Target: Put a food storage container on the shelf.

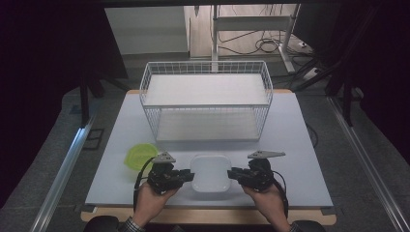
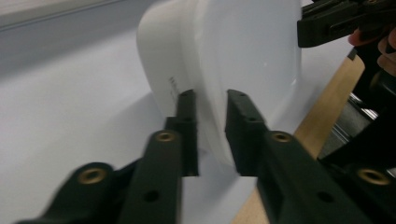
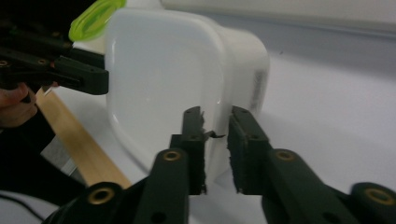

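Far rim of white square container (image 1: 210,173) hidden behind own wall in both gripper views; small print on its side (image 2: 173,86) too blurred to read. Green bowl (image 1: 140,155) partly covered by left gripper (image 1: 189,175) in high view, cut off at top edge in right gripper view (image 3: 95,16). Lower part of wire basket (image 1: 206,99) hard to separate from table (image 1: 300,145).

Left gripper: jaws narrowed to a slim gap, one inside and one outside the container's left rim, pads pressing the wall (image 2: 210,100). Right gripper (image 1: 234,174): same narrow gap, clamped on the right rim (image 3: 215,123), one jaw inside, one outside.

Container directly between the two grippers, gripped on both sides, whether resting on table or raised not clear. Green bowl just behind left gripper. Basket well beyond both, empty shelf inside.
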A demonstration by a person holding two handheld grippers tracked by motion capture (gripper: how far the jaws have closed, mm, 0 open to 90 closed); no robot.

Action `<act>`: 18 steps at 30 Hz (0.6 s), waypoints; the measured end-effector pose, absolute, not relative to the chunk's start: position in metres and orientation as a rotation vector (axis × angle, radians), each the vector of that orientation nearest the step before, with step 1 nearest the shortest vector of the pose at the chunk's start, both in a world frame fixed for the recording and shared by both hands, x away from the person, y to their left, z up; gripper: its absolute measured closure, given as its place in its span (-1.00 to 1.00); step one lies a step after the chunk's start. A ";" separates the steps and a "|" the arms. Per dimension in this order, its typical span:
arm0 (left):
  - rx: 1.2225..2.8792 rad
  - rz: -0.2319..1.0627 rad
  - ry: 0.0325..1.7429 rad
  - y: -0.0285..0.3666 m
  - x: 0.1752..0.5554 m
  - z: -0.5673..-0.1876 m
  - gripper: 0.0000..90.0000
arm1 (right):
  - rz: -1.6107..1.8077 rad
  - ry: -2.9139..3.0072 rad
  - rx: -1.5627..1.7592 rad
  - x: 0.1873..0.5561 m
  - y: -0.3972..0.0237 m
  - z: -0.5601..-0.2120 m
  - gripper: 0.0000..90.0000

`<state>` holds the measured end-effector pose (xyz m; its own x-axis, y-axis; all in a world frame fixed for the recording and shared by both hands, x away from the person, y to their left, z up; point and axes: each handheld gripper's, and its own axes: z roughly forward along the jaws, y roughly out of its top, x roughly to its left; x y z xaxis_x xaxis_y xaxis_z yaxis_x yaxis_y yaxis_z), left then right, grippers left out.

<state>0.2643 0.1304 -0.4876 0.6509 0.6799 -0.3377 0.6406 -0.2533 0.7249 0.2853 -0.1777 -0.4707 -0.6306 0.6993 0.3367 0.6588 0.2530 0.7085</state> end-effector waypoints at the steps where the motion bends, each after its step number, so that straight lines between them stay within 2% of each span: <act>1: 1.954 0.073 1.029 0.130 0.264 -0.488 0.77 | 1.345 2.439 1.312 0.285 -0.178 -0.471 0.73; 18: 1.897 0.110 1.009 0.132 0.271 -0.477 0.78 | 1.364 2.326 1.192 0.282 -0.174 -0.456 0.73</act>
<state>0.2708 0.1324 -0.4772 0.6551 0.6834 -0.3222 0.5979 -0.2081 0.7741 0.2817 -0.1737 -0.4559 -0.6572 0.7211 0.2190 0.5432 0.2518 0.8010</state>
